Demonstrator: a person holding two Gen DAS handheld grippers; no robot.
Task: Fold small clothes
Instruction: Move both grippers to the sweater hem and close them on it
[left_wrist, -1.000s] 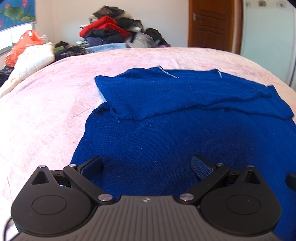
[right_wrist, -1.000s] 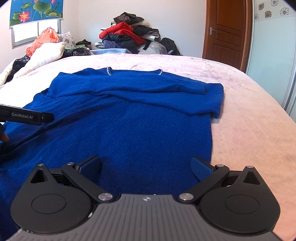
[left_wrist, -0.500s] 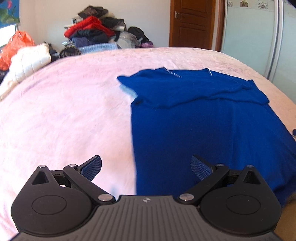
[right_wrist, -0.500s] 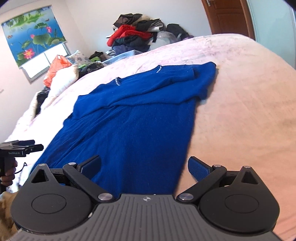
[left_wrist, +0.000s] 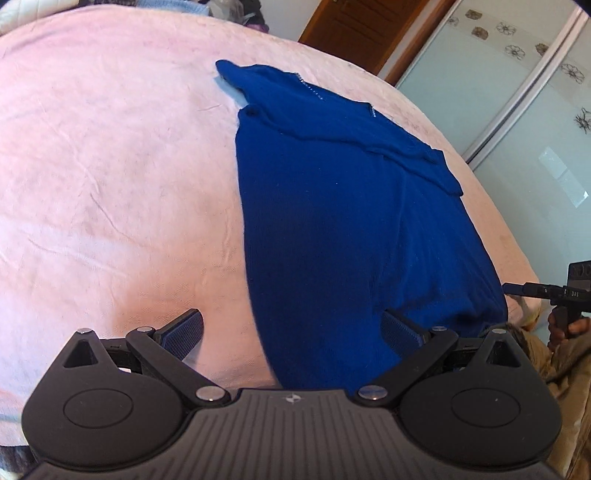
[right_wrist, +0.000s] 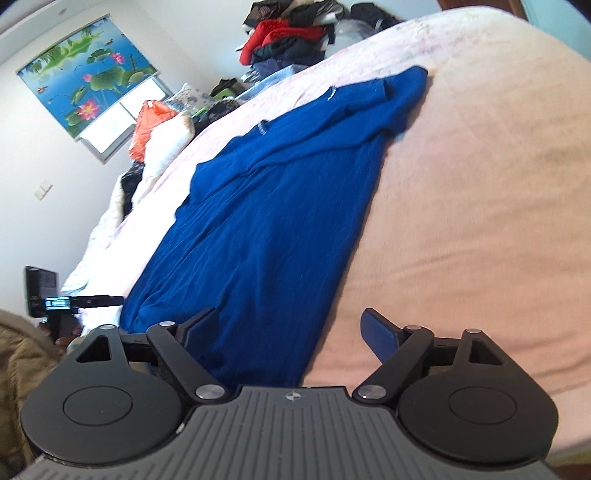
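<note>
A dark blue knit sweater (left_wrist: 343, 206) lies flat on the pink bedspread (left_wrist: 110, 166), its sleeves folded across the chest near the collar. It also shows in the right wrist view (right_wrist: 266, 229). My left gripper (left_wrist: 291, 328) is open and empty, hovering over the sweater's near left hem corner. My right gripper (right_wrist: 288, 328) is open and empty over the near right hem corner. Each gripper shows at the edge of the other's view: the right one (left_wrist: 554, 291) and the left one (right_wrist: 74, 302).
A pile of clothes (right_wrist: 291, 33) sits at the far end of the bed. Pillows and an orange bag (right_wrist: 151, 122) lie at the far left under a window. A wooden door (left_wrist: 354, 33) and sliding glass doors (left_wrist: 517, 122) stand to the right.
Both grippers have swung outward and tilted: the left one to the sweater's left hem edge, the right one to its right hem edge. Both stay open. The sweater has not moved.
</note>
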